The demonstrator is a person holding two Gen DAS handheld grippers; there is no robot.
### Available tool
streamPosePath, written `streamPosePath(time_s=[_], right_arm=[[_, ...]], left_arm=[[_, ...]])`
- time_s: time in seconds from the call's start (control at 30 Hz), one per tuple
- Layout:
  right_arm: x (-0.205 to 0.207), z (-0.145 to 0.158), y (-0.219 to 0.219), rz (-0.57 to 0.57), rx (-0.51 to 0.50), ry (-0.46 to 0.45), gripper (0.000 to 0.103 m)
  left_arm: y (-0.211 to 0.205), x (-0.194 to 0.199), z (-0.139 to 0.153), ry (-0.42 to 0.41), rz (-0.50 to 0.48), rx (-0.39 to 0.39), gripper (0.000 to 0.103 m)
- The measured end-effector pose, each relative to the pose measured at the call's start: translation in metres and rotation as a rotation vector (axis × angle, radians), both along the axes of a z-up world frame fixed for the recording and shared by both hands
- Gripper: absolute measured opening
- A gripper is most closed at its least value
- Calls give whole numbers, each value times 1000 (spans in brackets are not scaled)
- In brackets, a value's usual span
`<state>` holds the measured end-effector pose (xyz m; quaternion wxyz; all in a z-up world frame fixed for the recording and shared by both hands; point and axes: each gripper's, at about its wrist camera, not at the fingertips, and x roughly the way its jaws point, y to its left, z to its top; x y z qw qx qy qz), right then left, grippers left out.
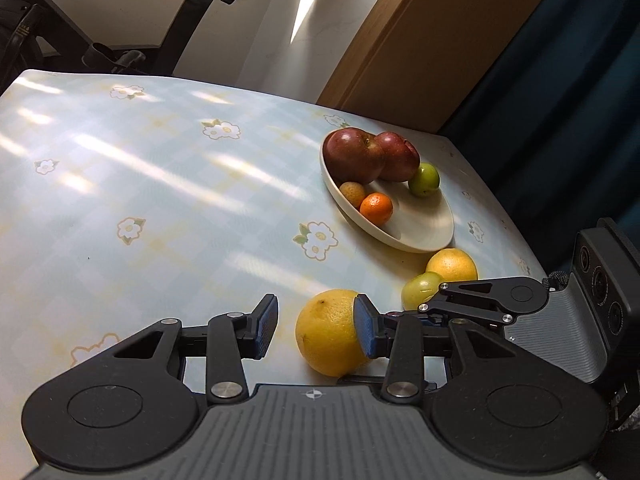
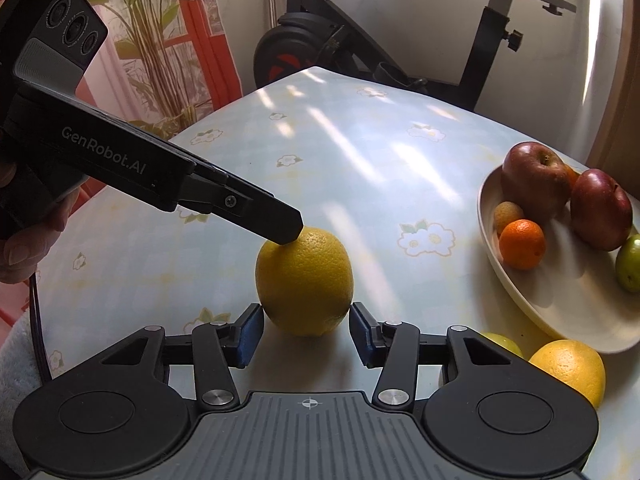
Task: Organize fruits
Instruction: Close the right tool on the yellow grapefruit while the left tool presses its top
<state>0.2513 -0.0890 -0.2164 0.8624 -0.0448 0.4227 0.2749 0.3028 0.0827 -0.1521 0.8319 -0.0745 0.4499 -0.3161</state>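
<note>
A large yellow citrus (image 1: 326, 332) (image 2: 305, 282) stands on the flowered tablecloth. My left gripper (image 1: 316, 330) is open; its right pad (image 1: 366, 330) rests against the citrus. My right gripper (image 2: 306, 332) is open with the citrus between its pads, small gaps on both sides. A cream oval bowl (image 1: 424, 228) (image 2: 560, 304) holds two red apples (image 1: 354, 156) (image 2: 536, 180), a small orange (image 1: 376, 209) (image 2: 522, 244), a tan fruit (image 1: 352, 194) and a green fruit (image 1: 424, 180). Another yellow citrus (image 1: 452, 266) (image 2: 570, 368) and a green fruit (image 1: 420, 288) lie beside the bowl.
The table (image 1: 140, 184) has its far edge toward a wall and an exercise bike (image 2: 340, 40). A wooden panel (image 1: 420, 40) and dark blue curtain (image 1: 560, 100) stand to the right. A potted plant (image 2: 156, 40) stands at the left.
</note>
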Motion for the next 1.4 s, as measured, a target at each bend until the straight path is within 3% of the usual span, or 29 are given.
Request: streamPosePath(time_s=[0.4, 0.63, 1.1, 1.4], right_arm=[[4, -5, -1, -5, 31, -7, 42], [8, -5, -2, -18, 20, -7, 38], [15, -2, 12, 77, -72, -90, 42], [19, -6, 3, 68, 1, -99, 44]], left_arm=[[0, 3, -1, 22, 5, -32, 43], [-3, 10, -5, 20, 18, -1, 44], [6, 14, -12, 74, 25, -45, 45], [4, 16, -13, 72, 28, -51, 44]])
